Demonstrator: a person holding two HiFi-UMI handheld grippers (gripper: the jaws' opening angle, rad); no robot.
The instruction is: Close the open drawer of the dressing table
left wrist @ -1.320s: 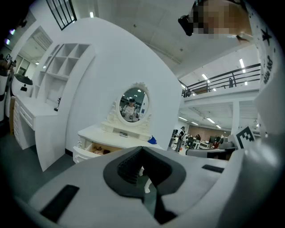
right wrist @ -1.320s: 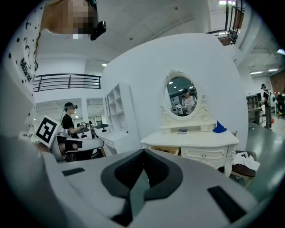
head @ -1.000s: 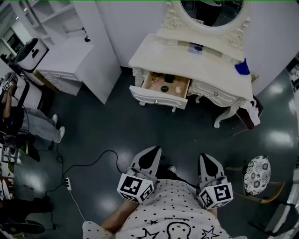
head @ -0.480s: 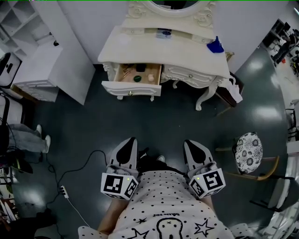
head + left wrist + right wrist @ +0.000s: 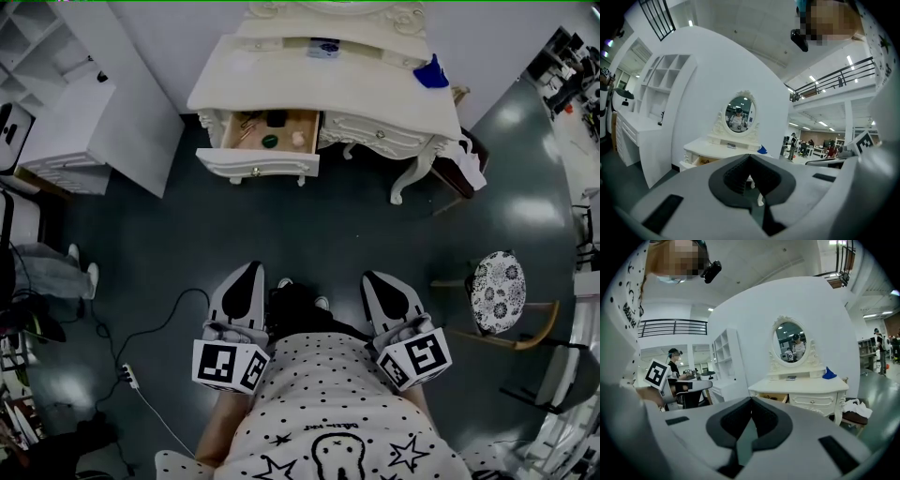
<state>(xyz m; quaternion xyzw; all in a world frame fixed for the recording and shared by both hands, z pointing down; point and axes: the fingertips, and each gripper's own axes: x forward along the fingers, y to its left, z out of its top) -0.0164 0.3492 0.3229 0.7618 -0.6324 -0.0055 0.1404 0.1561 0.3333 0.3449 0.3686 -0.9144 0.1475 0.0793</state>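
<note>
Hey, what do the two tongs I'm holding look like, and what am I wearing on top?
The left tongs and right tongs match: pale grey shells that taper to a point, with dark ribbed pads inside. Each has a white cube at the back, printed with black square markers. The top is white with black dots and stars.

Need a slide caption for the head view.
Person facing the dressing table, its drawer open; left claw and right claw shut, empty, short of it.
</note>
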